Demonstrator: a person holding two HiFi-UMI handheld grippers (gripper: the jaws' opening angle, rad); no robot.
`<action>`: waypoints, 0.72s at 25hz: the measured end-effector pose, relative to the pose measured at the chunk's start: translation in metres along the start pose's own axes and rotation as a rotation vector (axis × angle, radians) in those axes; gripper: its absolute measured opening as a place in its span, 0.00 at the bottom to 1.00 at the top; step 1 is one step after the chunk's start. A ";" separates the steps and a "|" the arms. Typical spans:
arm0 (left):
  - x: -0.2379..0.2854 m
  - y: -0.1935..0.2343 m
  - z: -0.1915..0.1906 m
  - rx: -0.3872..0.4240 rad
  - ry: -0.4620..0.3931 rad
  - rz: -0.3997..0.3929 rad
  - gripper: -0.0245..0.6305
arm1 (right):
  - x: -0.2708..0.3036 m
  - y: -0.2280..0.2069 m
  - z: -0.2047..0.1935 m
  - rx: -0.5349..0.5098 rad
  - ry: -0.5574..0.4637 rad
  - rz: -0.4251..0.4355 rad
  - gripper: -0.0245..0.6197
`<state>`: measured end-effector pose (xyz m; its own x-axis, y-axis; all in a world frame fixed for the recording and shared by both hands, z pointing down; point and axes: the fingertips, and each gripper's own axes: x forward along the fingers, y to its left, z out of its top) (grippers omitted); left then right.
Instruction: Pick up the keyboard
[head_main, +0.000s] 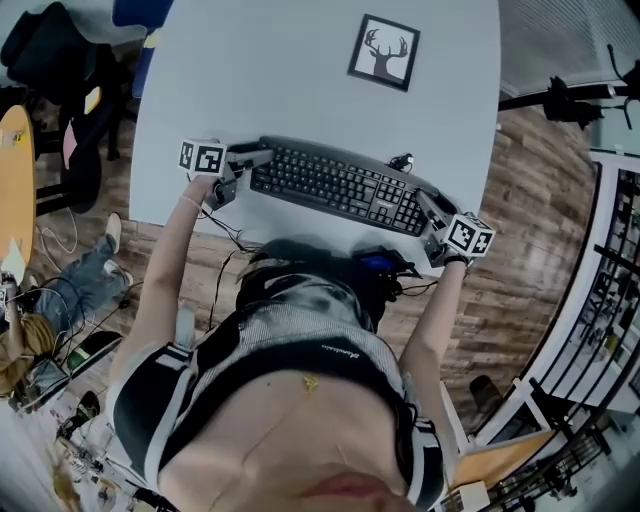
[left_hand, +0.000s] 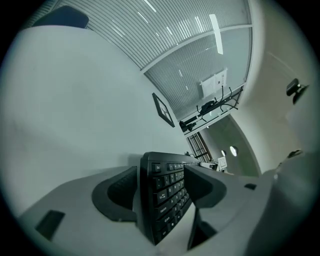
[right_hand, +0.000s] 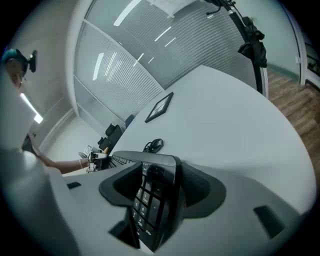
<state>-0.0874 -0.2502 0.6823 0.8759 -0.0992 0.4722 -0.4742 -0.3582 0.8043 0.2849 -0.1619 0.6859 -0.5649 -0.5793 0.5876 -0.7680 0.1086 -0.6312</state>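
Two grippers bracket the black keyboard (head_main: 335, 187), which sits along the near side of the white table (head_main: 300, 70), just ahead of the person. The left gripper (head_main: 243, 172) has the escape-key end between its jaws and the right gripper (head_main: 431, 216) has the number-pad end. Both pairs stand wide, one jaw facing the keys and one the underside, and gaps show beside the pads. Taking each end makes sense to me, since a long board held at one end would droop; nothing is squeezed yet, so I'd say the lift hasn't begun
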 end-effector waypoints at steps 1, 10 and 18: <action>0.002 -0.002 -0.002 -0.007 0.012 -0.018 0.45 | 0.000 0.001 0.000 0.010 0.001 0.014 0.40; 0.007 0.000 -0.003 0.008 0.036 0.040 0.43 | 0.003 -0.001 -0.005 0.024 0.053 0.013 0.40; 0.008 0.008 -0.002 0.025 0.032 0.117 0.33 | 0.004 0.000 -0.005 0.032 0.053 0.003 0.40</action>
<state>-0.0845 -0.2519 0.6930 0.8112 -0.1118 0.5740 -0.5702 -0.3692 0.7339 0.2811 -0.1601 0.6905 -0.5830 -0.5356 0.6109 -0.7566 0.0841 -0.6484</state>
